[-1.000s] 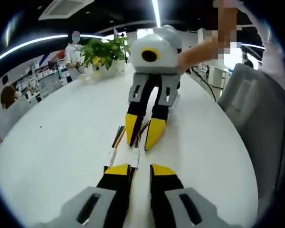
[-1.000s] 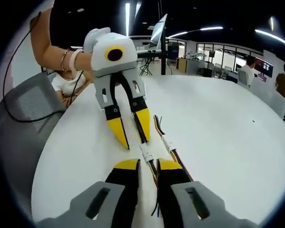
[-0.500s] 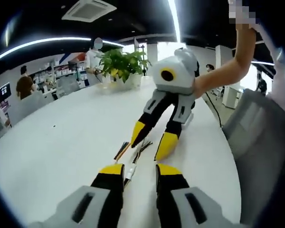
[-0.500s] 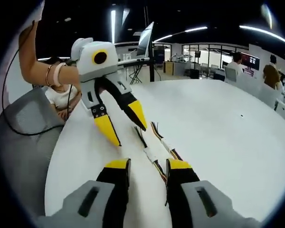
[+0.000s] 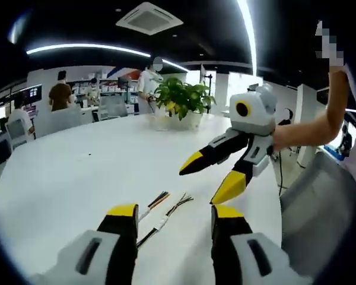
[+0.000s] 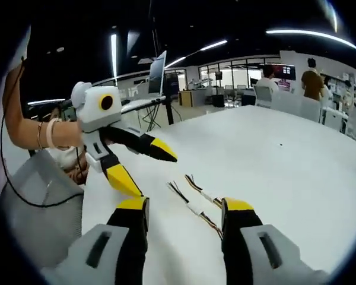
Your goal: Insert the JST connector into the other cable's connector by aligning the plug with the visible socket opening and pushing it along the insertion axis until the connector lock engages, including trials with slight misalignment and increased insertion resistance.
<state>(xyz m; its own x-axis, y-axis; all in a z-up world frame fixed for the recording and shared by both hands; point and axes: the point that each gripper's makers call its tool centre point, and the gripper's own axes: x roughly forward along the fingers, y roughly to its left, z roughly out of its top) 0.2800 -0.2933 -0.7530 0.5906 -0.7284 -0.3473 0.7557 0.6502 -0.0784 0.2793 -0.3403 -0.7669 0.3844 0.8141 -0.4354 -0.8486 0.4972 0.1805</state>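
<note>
Two thin multi-coloured cables lie side by side on the white table (image 5: 77,172), each with a small white JST connector, and the two are not joined. One cable (image 5: 162,222) runs between my left gripper's (image 5: 174,212) wide-open jaws; the other cable (image 5: 154,203) lies just left of it. In the right gripper view the cables (image 6: 193,208) (image 6: 206,194) lie between and ahead of my right gripper's (image 6: 184,205) open jaws. Each gripper hangs above the table facing the other: the right gripper (image 5: 206,181) and the left gripper (image 6: 149,172) both stand open and hold nothing.
A potted plant (image 5: 181,100) stands at the table's far side. Grey chairs (image 5: 320,202) (image 6: 35,196) sit close to the table edge by the person's arms. A monitor on a stand (image 6: 157,70) and desks with people lie beyond the table.
Both grippers' jaws have spread from nearly closed around the cables to wide open. Both have lifted and drawn back, and the cables stay lying on the table.
</note>
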